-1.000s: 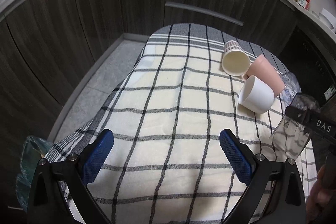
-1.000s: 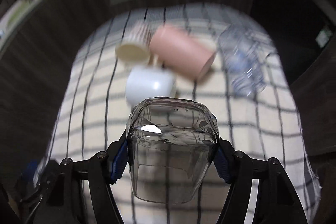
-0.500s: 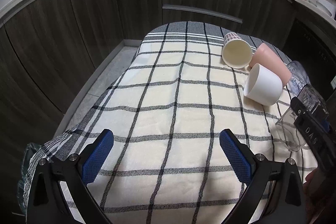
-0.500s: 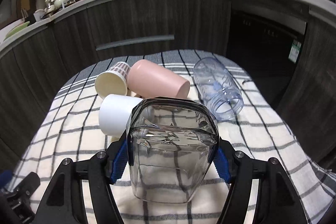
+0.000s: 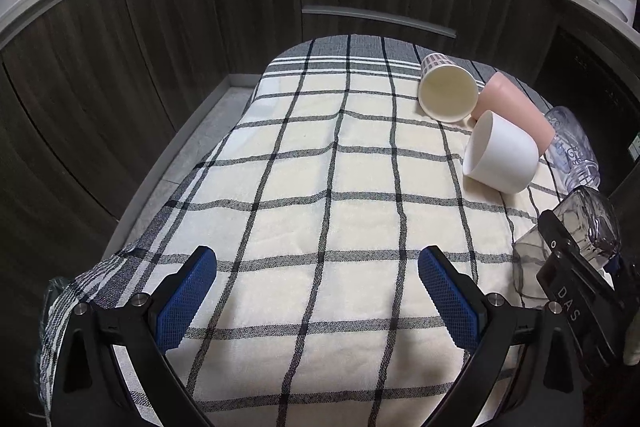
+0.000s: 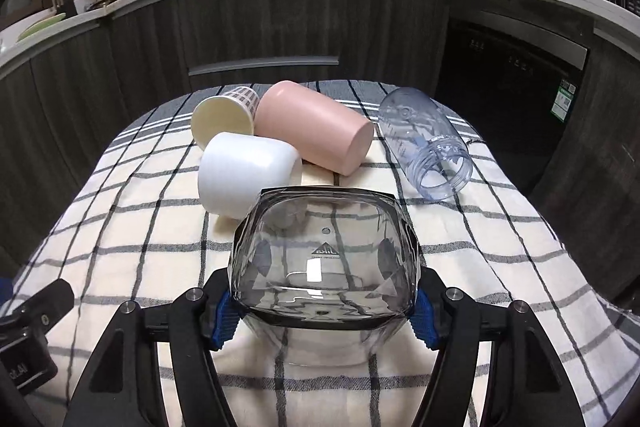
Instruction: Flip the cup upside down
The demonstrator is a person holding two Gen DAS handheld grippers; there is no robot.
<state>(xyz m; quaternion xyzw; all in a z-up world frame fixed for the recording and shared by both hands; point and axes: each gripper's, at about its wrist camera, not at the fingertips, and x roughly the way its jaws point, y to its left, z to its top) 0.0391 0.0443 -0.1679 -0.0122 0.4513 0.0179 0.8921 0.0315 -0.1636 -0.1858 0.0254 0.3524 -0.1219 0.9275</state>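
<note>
My right gripper is shut on a clear smoky square-sided cup. The cup is turned with its base up and away from me and its mouth down near the checked cloth. In the left wrist view the same cup shows at the right edge, tilted in the right gripper's black fingers. My left gripper is open and empty, low over the near part of the cloth.
A white cup, a pink cup, a cream paper cup and a clear bluish tumbler lie on their sides at the far end. Dark cabinets surround the table.
My right gripper has rotated and lowered the clear cup toward the cloth, so its base now faces up and away. My left gripper has stayed open in about the same place.
</note>
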